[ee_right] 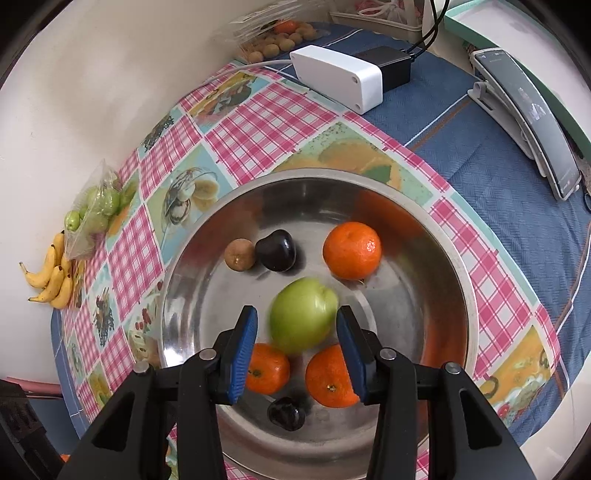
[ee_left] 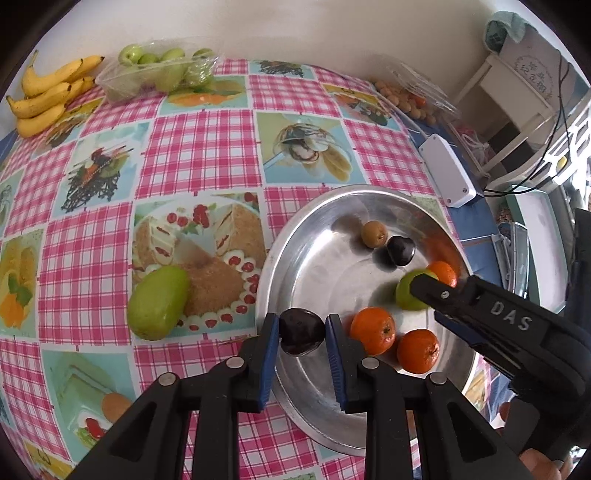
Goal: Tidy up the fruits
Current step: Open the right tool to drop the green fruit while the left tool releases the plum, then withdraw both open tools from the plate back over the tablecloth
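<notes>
1. Left wrist view. The left gripper (ee_left: 302,332) is closed on a dark plum (ee_left: 301,331), both blue pads touching it, over the 9 o'clock rim of the steel bowl (ee_left: 317,254).
2. The bowl stands on a pink-checked tablecloth (ee_left: 192,147) printed with food pictures. A loose green fruit (ee_left: 159,302) lies on the cloth at 9 o'clock of the bowl.
3. At the far edge, by the cream wall (ee_left: 295,29), lie bananas (ee_left: 48,96) at 10 o'clock and a clear tray of green fruit (ee_left: 159,70) at 11 o'clock. A white box (ee_left: 447,170) sits at 2 o'clock.
4. Right wrist view. The right gripper (ee_right: 297,328) stands partly open around a green apple (ee_right: 303,319); the apple is blurred, with a gap at the left pad. I cannot tell whether it is gripped.
5. In the bowl (ee_right: 458,280) lie three oranges (ee_right: 351,250), two dark plums and one small brown fruit (ee_right: 240,254).
6. Blue cloth (ee_right: 480,155) covers the surface at 2 o'clock, carrying a phone on a stand (ee_right: 532,122).
</notes>
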The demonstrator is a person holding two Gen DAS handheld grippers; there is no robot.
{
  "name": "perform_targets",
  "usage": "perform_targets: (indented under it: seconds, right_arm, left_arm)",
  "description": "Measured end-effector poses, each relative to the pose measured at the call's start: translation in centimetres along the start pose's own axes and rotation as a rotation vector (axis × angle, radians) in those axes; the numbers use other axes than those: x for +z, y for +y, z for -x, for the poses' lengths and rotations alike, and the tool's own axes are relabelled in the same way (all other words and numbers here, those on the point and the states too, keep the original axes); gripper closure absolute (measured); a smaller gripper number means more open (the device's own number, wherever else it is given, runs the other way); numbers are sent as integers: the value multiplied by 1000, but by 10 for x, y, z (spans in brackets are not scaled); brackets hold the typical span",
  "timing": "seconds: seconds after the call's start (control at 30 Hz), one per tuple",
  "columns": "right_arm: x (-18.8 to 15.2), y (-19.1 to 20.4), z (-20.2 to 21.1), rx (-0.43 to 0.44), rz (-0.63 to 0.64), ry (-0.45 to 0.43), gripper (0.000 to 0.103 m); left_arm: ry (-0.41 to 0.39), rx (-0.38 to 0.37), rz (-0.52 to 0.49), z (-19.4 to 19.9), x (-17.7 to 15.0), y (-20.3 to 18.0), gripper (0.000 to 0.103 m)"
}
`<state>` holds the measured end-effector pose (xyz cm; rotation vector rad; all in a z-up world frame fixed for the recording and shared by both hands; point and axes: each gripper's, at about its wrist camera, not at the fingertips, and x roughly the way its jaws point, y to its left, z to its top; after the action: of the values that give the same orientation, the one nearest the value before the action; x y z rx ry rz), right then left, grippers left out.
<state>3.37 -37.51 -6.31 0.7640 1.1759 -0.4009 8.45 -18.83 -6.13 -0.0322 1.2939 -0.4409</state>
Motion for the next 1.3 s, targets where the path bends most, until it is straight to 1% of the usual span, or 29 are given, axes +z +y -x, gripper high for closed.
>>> perform_targets:
  seconds: [0.23, 0.33, 0.4, 0.47, 0.6, 0.67, 0.7, 0.77, 0.93, 1.07, 1.23, 1.3]
  right_arm:
    - [1, 4, 5, 0, 16, -23, 56]
    - [1, 6, 8, 4, 28, -33, 55]
    - [2, 7, 10, 3, 33, -37, 52]
    - [2, 8, 11, 1, 40, -42, 52]
    - [0, 14, 15, 0, 66, -51, 52]
    - [-2, 17, 17, -2, 82, -55, 52]
    - [-2, 19, 18, -3, 92, -58, 52]
    - [-3, 22, 19, -5, 104, -63, 52]
    - [-6, 28, 18, -18, 130, -58, 52]
    - [-10, 36, 17, -32, 168, -58, 52]
    - [-15, 51, 15, -36, 225, -59, 52]
    - [-19, 57, 13, -39, 249, -54, 52]
  left_arm:
    - [7, -17, 13, 0, 0, 3, 74]
    - [11, -32, 20, 3, 0, 3, 73]
    - [8, -36, 20, 6, -1, 4, 66]
    - [5, -43, 22, 10, -2, 6, 62]
    - [-1, -57, 34, 15, 0, 8, 62]
    - [-4, -70, 50, 18, 1, 13, 61]
    - [-6, -74, 60, 18, 2, 15, 57]
    - [-5, -84, 87, 20, 3, 24, 54]
    - [-11, -96, 163, 28, 6, 49, 53]
    - [-31, -69, 209, 34, 7, 67, 48]
    - [-35, -54, 257, 37, 7, 88, 47]
    - [-44, -31, 271, 39, 7, 96, 47]
